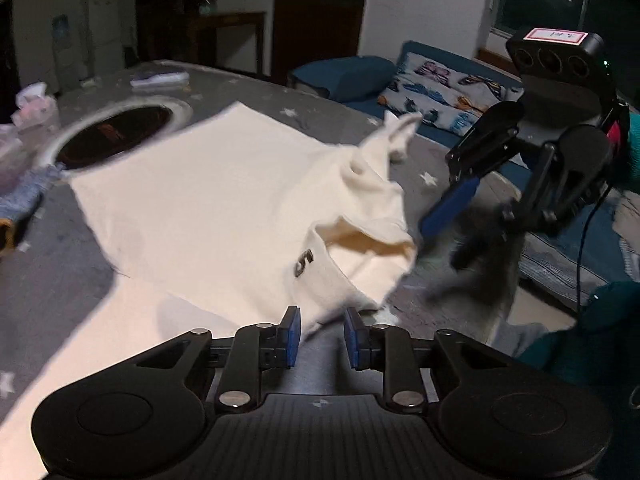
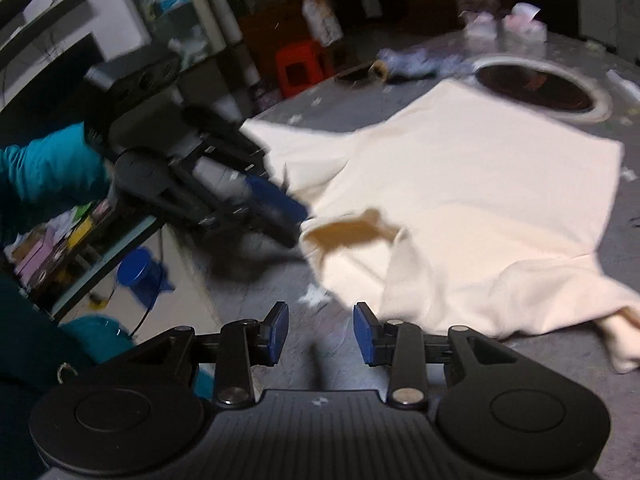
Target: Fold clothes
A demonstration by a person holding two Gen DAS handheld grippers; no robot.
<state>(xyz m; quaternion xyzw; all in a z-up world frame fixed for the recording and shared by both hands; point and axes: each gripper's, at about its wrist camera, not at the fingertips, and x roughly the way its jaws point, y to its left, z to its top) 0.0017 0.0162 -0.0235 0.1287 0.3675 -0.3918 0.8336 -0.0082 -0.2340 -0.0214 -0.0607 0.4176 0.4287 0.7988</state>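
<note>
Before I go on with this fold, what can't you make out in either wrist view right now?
- Left wrist view: the cream shirt runs off the lower left edge, and the left gripper body covers its near hem.
- Left wrist view: the right gripper fingers are motion-blurred.
- Right wrist view: the left gripper is blurred at the collar.
- The small dark mark is too smeared to read.

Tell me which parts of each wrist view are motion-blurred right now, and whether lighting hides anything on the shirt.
Left wrist view: the right gripper is smeared, the cream shirt mostly readable, with a dark "5" mark. Right wrist view: the left gripper is streaked, as is the neck opening beside it. Room dim in both; shirt brightly lit, folds shadowed but legible.
</note>
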